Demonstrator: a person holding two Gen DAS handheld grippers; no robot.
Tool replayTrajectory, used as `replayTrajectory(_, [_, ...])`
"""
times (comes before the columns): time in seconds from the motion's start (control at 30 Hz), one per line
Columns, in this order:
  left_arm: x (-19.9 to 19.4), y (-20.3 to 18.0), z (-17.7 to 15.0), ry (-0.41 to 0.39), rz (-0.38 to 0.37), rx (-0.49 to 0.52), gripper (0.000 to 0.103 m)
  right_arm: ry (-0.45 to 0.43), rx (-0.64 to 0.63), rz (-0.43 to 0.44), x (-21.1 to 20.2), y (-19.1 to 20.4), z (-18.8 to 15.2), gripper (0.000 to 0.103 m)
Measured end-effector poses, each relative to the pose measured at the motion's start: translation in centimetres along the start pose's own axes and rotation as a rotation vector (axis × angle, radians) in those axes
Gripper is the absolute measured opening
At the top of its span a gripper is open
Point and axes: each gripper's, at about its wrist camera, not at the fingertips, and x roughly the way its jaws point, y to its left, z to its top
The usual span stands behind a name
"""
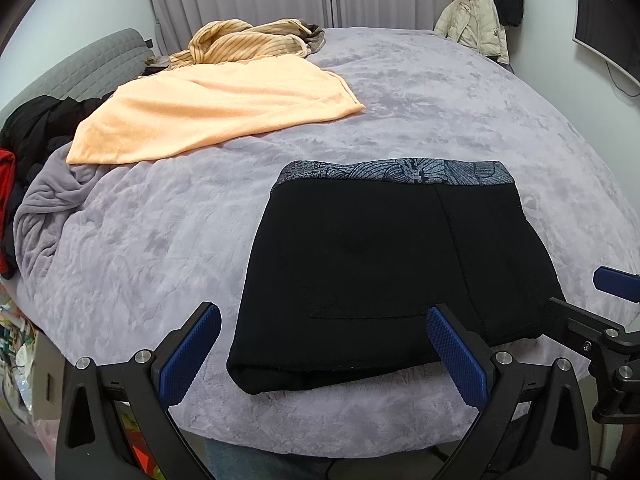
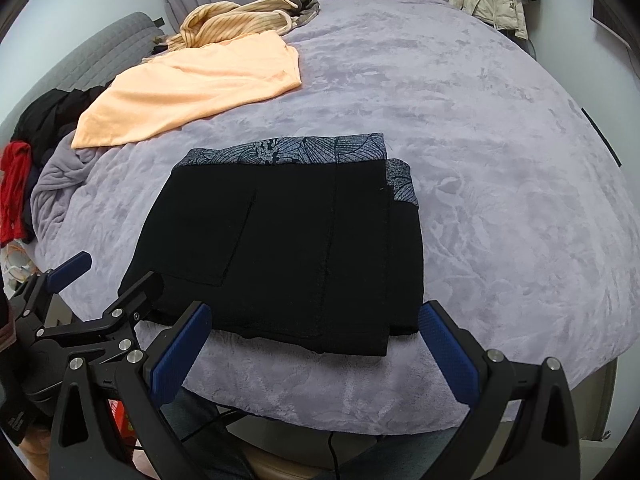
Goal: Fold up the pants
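Black pants [image 1: 384, 264] [image 2: 288, 248] lie folded into a compact rectangle on the grey-lilac bed cover [image 1: 440, 112] [image 2: 480, 160], near its front edge. Their blue-grey leaf-patterned waistband [image 1: 396, 170] [image 2: 288, 150] faces away from me. My left gripper [image 1: 324, 328] stands open just before the pants' near edge, nothing between its blue pads. My right gripper [image 2: 316, 328] is open too, its fingers straddling the near right corner of the pants without holding them. Each gripper shows at the edge of the other's view.
A peach towel [image 1: 212, 116] [image 2: 188, 88] lies spread at the back left, with a striped yellow garment [image 1: 244, 42] [image 2: 236, 20] behind it. Dark and red clothes [image 1: 24, 152] [image 2: 24, 168] pile at the left edge. A cream jacket [image 1: 474, 24] hangs far right.
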Motion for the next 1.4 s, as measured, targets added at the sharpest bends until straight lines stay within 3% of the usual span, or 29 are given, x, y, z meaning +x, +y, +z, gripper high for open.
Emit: replayTrajectory(1.4, [0.36,0.12,-0.20,0.014,0.012,-0.005,0.103,0.020,0.019,-0.009,0.60,-0.30,-0.61,0.103])
